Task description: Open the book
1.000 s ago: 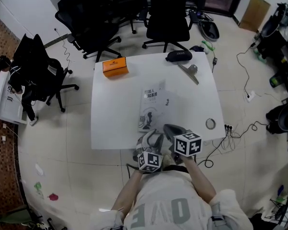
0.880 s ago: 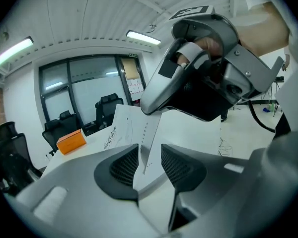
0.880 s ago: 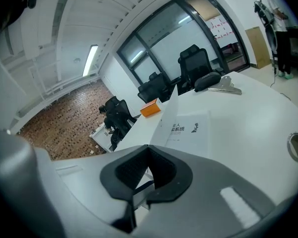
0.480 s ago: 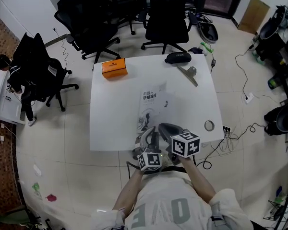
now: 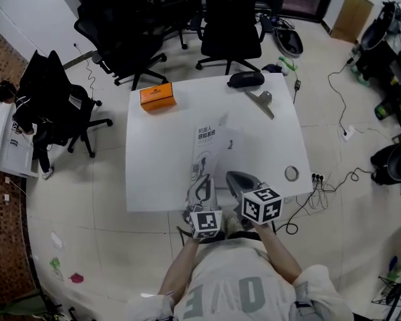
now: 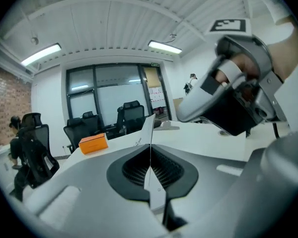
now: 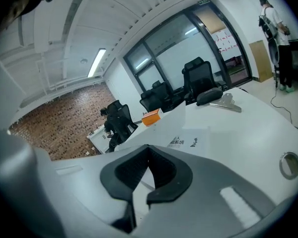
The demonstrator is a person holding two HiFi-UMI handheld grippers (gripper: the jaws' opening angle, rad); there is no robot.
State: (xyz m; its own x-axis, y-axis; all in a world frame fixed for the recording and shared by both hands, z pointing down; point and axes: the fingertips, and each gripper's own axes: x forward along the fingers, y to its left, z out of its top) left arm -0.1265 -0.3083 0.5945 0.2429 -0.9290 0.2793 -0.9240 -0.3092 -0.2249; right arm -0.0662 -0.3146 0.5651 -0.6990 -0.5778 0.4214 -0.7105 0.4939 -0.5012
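Note:
The thin white book lies in the middle of the white table, its near edge at my grippers. My left gripper is shut on the cover's near edge. In the left gripper view that cover stands edge-on between the closed pads of the left gripper, raised off the pages. My right gripper sits just right of it, shut, with a white sheet of the book caught between the right gripper pads. The printed title page shows beyond.
An orange box sits at the table's far left. A black case and a metal clip lie at the far right. A tape roll rests near the right edge. Office chairs stand behind the table.
The left jaws have closed on the cover. Both grippers have risen a little, and the cover's near edge has come up off the pages.

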